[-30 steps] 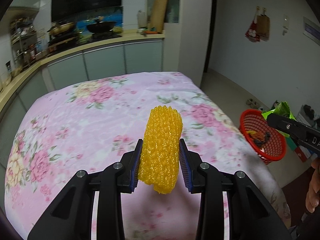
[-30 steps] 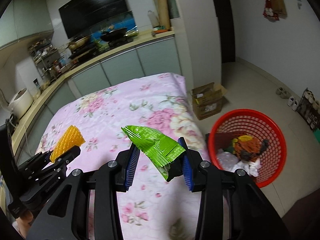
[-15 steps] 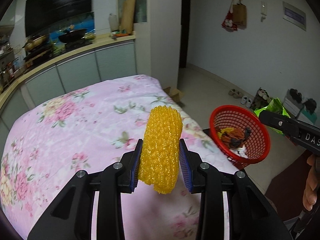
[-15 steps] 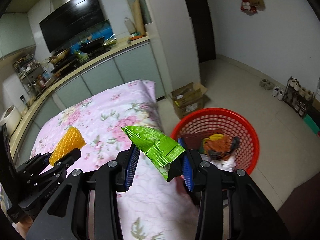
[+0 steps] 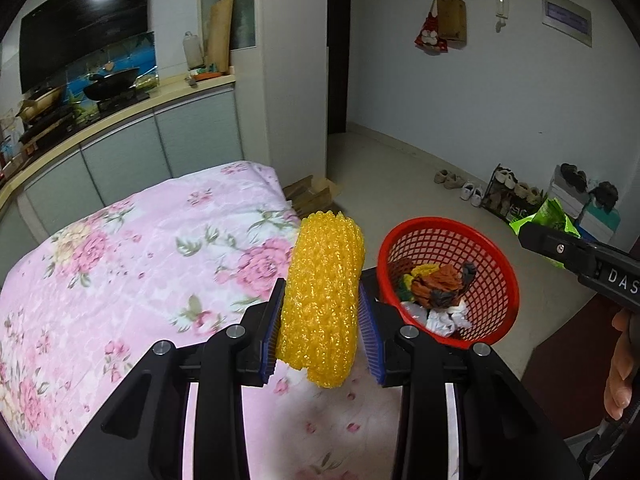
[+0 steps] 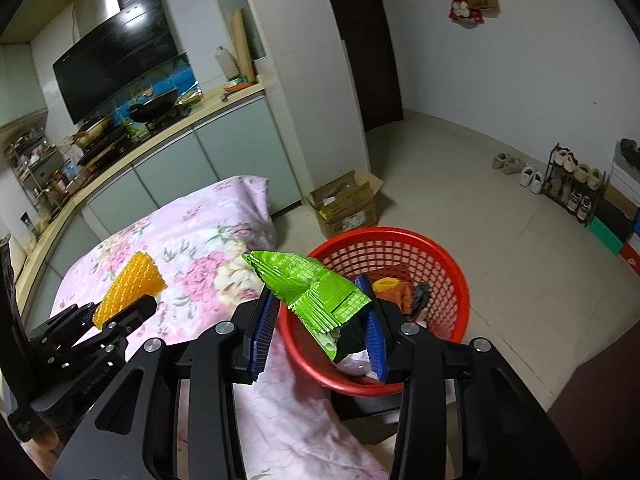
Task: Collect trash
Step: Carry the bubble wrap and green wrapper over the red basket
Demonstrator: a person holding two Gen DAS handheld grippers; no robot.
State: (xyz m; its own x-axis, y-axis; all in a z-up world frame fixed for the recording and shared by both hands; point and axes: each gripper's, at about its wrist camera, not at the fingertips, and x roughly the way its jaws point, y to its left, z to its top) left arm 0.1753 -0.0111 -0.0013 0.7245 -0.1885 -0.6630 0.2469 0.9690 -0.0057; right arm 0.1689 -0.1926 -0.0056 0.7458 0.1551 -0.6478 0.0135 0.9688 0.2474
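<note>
Behind right claw (image 6: 318,330), basket (image 6: 448,264) half hidden

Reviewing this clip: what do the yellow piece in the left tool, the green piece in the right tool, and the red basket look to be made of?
Yellow knobbly roll: probably foam netting; bumpy, translucent mesh.
Green crinkled wrapper: likely foil-plastic film; glossy, sharp creases, printed text.
Red round basket: seemingly moulded plastic; rigid lattice wall, slight sheen.

Ahead of your claws and to the left, a floral cloth (image 5: 140,264) spreads out, with a counter (image 5: 120,120) behind it carrying a wok (image 5: 114,84). Straight ahead, a cardboard box (image 6: 348,204) sits on the floor. Far right, a shoe rack (image 6: 572,188) stands by the wall, shoes (image 6: 516,168) beside it.
</note>
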